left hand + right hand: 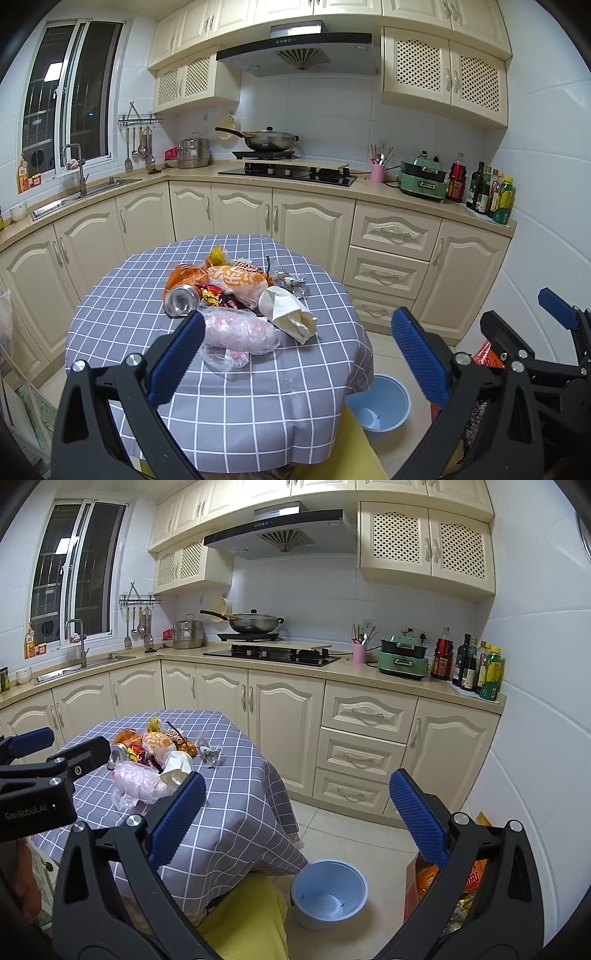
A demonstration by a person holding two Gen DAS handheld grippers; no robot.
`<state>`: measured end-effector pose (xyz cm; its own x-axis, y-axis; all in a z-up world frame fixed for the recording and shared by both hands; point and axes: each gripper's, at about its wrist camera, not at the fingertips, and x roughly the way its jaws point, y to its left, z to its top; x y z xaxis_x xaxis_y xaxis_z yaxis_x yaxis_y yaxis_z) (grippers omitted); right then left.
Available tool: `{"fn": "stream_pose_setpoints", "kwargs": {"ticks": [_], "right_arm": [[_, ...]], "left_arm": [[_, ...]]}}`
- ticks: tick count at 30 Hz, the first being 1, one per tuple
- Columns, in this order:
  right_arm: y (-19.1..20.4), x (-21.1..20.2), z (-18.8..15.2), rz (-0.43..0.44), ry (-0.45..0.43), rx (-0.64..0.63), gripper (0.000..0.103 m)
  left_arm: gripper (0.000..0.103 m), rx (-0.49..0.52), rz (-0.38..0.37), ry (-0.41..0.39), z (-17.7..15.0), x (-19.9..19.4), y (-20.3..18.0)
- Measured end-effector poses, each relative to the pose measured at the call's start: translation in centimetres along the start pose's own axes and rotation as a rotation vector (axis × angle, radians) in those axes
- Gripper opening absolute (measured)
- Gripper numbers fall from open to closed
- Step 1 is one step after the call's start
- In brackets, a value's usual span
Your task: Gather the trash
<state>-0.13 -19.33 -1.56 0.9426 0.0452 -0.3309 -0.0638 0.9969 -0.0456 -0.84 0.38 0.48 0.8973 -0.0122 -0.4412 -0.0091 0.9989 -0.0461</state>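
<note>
A pile of trash lies on the round table with the grey checked cloth: a crushed silver can, an orange snack bag, a clear plastic bag with pink contents, a white paper cup and small foil wrappers. The pile also shows in the right wrist view. My left gripper is open and empty, just short of the plastic bag. My right gripper is open and empty, to the right of the table over the floor. A light blue bin stands on the floor by the table; it also shows in the left wrist view.
Cream kitchen cabinets run behind the table, with a stove, wok, sink and bottles on the counter. A cardboard box with orange packets sits on the floor at the right. A yellow cloth is in front of me below the table edge.
</note>
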Motion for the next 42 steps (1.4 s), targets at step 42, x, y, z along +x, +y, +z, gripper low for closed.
{"fn": "stream_pose_setpoints", "kwargs": {"ticks": [42], "right_arm": [[0.89,0.37,0.24,0.015,-0.002,-0.025,0.098]], "left_arm": [[0.099,-0.002,-0.005,-0.019,0.01,-0.42,0.13]]}}
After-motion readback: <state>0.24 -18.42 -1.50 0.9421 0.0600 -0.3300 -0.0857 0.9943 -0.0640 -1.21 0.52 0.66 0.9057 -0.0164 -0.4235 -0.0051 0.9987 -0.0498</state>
